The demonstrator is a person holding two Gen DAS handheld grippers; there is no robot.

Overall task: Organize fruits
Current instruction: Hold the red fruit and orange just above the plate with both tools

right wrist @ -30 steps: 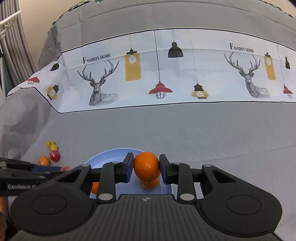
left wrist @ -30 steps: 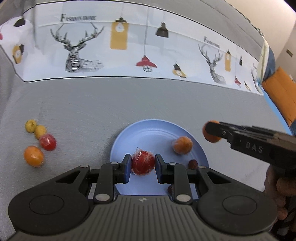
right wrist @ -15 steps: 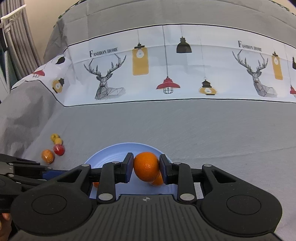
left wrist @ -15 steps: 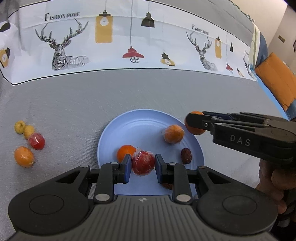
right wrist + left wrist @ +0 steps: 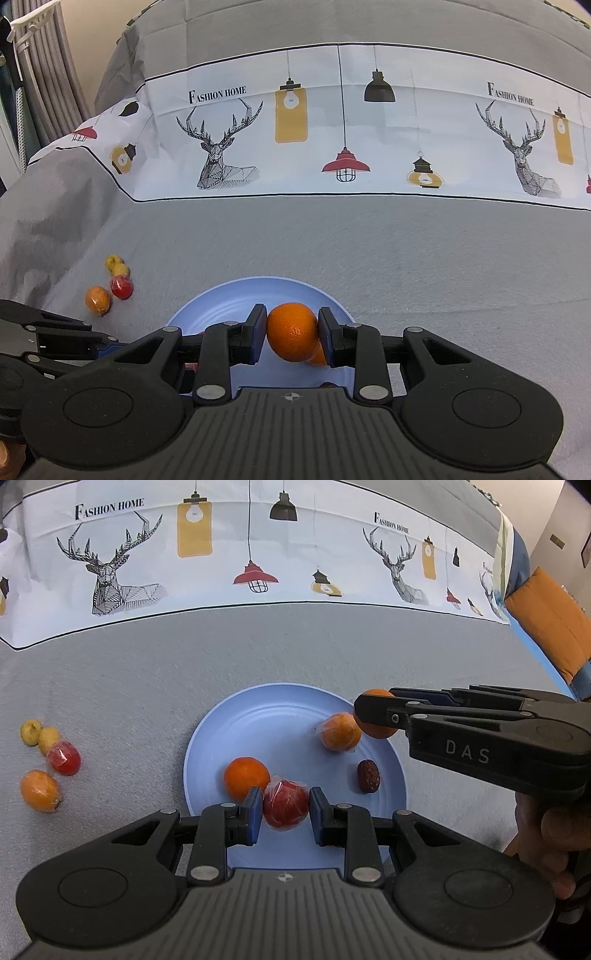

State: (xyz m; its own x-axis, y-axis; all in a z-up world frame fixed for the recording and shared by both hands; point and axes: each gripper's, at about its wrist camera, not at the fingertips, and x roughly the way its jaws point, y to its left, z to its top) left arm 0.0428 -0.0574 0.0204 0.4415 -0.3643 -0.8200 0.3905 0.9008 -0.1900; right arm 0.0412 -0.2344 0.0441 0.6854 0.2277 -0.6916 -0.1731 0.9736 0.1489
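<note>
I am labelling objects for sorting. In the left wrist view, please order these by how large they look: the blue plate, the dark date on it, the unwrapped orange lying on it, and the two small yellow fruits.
1. blue plate
2. unwrapped orange
3. date and two yellow fruits: each looks about alike; unsure.

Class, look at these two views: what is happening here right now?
A person is sorting fruit onto a blue plate with a pair of tongs in each hand. The left tongs grip a wrapped red fruit over the near side of the plate. The right tongs grip an orange above the plate. Three pieces already lie on the plate, and four small fruits wait on the grey cloth.
</note>
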